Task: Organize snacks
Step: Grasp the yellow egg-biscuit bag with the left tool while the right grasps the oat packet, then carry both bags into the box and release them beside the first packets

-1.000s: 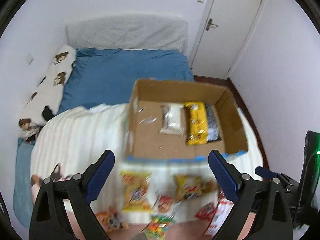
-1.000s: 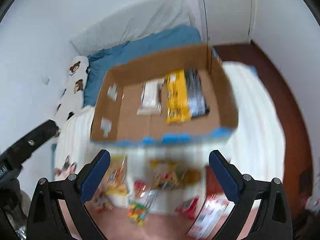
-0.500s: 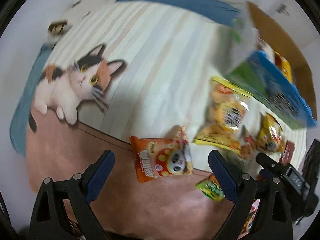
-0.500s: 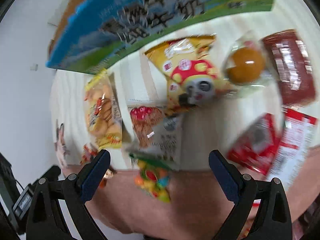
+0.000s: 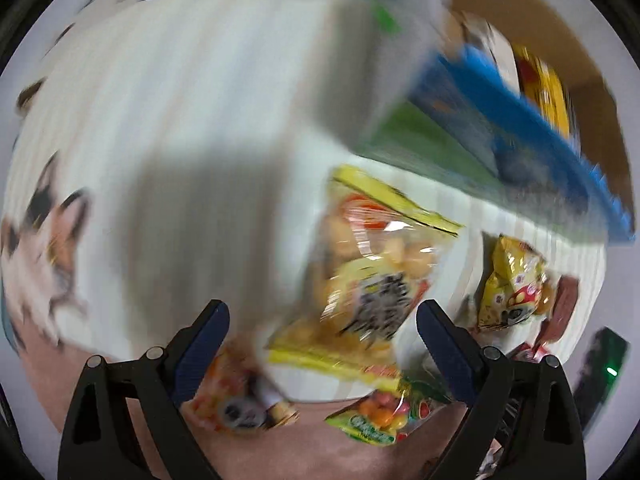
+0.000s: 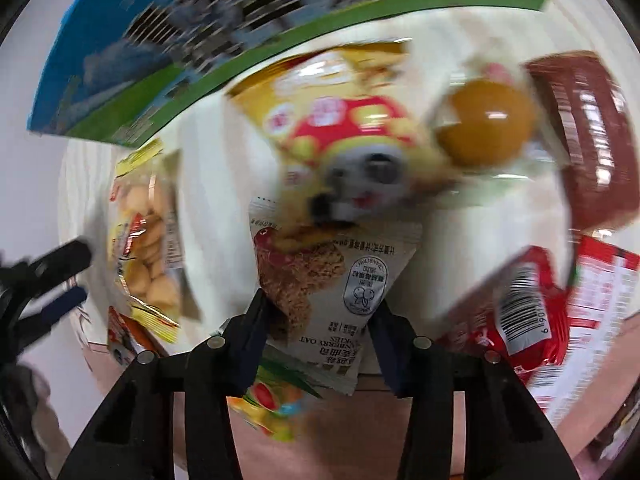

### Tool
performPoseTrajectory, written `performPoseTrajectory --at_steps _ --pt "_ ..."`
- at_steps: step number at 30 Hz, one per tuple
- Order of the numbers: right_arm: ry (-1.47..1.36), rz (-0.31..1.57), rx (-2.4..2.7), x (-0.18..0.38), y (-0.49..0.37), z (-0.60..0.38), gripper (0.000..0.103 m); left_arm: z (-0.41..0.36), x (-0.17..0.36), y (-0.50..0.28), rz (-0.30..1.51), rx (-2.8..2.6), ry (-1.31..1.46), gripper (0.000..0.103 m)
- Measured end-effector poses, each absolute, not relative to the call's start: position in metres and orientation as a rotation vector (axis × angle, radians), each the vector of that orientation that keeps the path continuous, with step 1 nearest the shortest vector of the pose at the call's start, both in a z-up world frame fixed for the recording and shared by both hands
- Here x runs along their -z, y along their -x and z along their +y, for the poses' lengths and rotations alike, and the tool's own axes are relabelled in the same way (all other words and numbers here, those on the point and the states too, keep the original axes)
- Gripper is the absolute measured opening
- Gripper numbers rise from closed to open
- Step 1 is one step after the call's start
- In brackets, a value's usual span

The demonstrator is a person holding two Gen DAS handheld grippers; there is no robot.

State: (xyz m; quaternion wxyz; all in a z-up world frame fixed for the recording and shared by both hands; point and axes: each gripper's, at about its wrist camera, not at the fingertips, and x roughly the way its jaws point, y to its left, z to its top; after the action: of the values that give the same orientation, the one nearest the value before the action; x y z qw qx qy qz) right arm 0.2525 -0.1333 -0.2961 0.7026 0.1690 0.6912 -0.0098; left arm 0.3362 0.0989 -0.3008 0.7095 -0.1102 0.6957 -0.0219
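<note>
Right gripper (image 6: 320, 316) closing on cranberry oat cookie packet (image 6: 332, 280); left gripper (image 5: 322, 320) wide, empty, above yellow biscuit bag (image 5: 372, 280).
Packet lies on the striped blanket (image 5: 200, 120) under the panda snack bag (image 6: 340, 148), near the carton (image 6: 260, 28). Risk: slack wrapper slips, or the overlapping bag drags along.

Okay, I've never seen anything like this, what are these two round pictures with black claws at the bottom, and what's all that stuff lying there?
A person holds a two-finger gripper in each hand, each carrying a wide-angle camera looking along its fingers, which explains the round views. The left gripper hangs open above a clear yellow-edged biscuit bag. The right gripper is closing on a grey oat cookie packet. Around them on the striped white blanket lie a yellow panda snack bag, red packets and a blue-and-green cardboard box.
</note>
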Motion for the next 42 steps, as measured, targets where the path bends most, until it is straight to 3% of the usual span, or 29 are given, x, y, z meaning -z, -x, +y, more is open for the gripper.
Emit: performPoseTrajectory --at_steps 3,4,5,7,11,16,26,32,42 --pt "-0.368 1.547 0.011 0.292 -0.249 -0.140 0.051 0.074 0.319 -0.348 1.579 0.123 0.145 0.092" --pt "-0.383 1.564 0.005 0.294 -0.248 -0.141 0.052 0.071 0.323 -0.349 1.575 0.125 0.128 0.072" --pt "-0.380 1.585 -0.002 0.297 -0.250 -0.141 0.055 0.069 0.326 -0.349 1.574 0.124 0.111 0.062" --pt "-0.356 1.605 -0.017 0.303 -0.251 -0.137 0.058 0.068 0.328 -0.346 1.565 0.116 0.095 0.055" --pt "-0.353 1.588 -0.005 0.309 -0.248 -0.138 0.057 0.075 0.327 -0.320 1.571 0.085 0.130 0.054" --pt "-0.282 1.609 -0.050 0.305 -0.216 -0.125 0.047 0.085 0.333 -0.276 1.608 0.048 0.173 0.054" --pt "-0.204 1.594 -0.028 0.321 -0.182 -0.118 0.053 0.092 0.352 -0.265 1.609 0.034 0.200 0.053" --pt "-0.180 1.537 -0.041 0.303 -0.170 -0.097 0.044 0.062 0.322 -0.237 1.552 0.039 0.179 0.046" --pt "-0.309 1.466 -0.129 0.242 -0.158 -0.130 0.041 0.060 0.248 -0.214 1.443 0.109 0.231 0.046"
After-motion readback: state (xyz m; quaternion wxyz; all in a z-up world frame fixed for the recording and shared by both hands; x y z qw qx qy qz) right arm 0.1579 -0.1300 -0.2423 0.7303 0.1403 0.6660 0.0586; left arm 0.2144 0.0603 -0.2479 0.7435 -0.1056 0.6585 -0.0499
